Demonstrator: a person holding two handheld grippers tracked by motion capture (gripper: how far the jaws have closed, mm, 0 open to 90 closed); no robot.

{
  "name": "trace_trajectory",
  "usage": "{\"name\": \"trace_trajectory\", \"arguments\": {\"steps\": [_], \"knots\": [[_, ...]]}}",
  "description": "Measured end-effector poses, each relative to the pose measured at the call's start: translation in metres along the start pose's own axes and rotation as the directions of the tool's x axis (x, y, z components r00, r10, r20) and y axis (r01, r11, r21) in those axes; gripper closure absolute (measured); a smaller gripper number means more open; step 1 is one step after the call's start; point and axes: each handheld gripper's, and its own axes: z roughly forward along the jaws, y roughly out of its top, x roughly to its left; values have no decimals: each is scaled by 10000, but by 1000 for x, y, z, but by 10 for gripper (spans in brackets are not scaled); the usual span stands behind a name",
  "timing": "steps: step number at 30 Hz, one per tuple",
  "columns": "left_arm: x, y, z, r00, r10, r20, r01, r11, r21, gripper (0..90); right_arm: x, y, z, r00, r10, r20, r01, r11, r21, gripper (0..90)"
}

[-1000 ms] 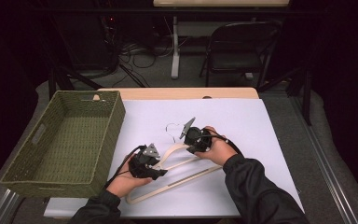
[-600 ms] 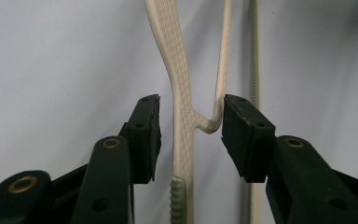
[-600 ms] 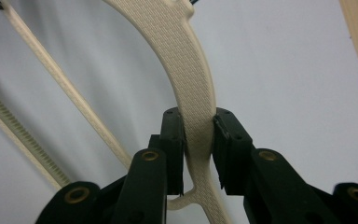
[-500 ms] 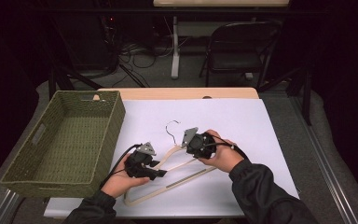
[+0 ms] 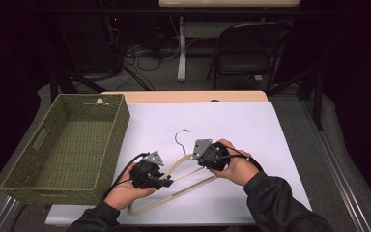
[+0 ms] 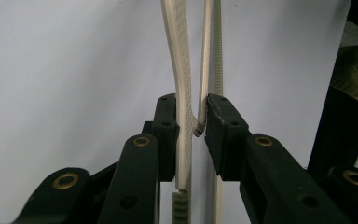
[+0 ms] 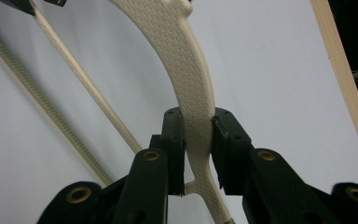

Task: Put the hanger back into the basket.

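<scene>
Both grippers grip the cream textured plastic hanger (image 5: 186,176) near the surface's near edge: right gripper (image 7: 198,135) clamped on the shoulder, left gripper (image 6: 192,126), jaws just closing, pinching the arm's notch. That thin hold may slip, twisting it toward the green woven basket (image 5: 67,145).

Words: none could be read.
Numbers: none could be read.
Labels and brands: none showed on any thing.
Signs: none were seen, near or far.
</scene>
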Motion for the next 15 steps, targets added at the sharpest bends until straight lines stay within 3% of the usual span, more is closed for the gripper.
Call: {"name": "trace_trajectory", "arguments": {"steps": [4,9,15], "knots": [[-2,1,3,9999,-54,155,51,9998,200,694,1,-1,-2,10000,31,-1,-31,10000,-50,760],[-2,0,6,9998,-82,163,77,9996,266,765,2,-3,-4,10000,64,11,-64,9999,-139,760],[-3,1,7,9999,-76,154,71,9994,335,791,2,-3,-5,10000,63,-11,-63,9998,-175,760]]}}
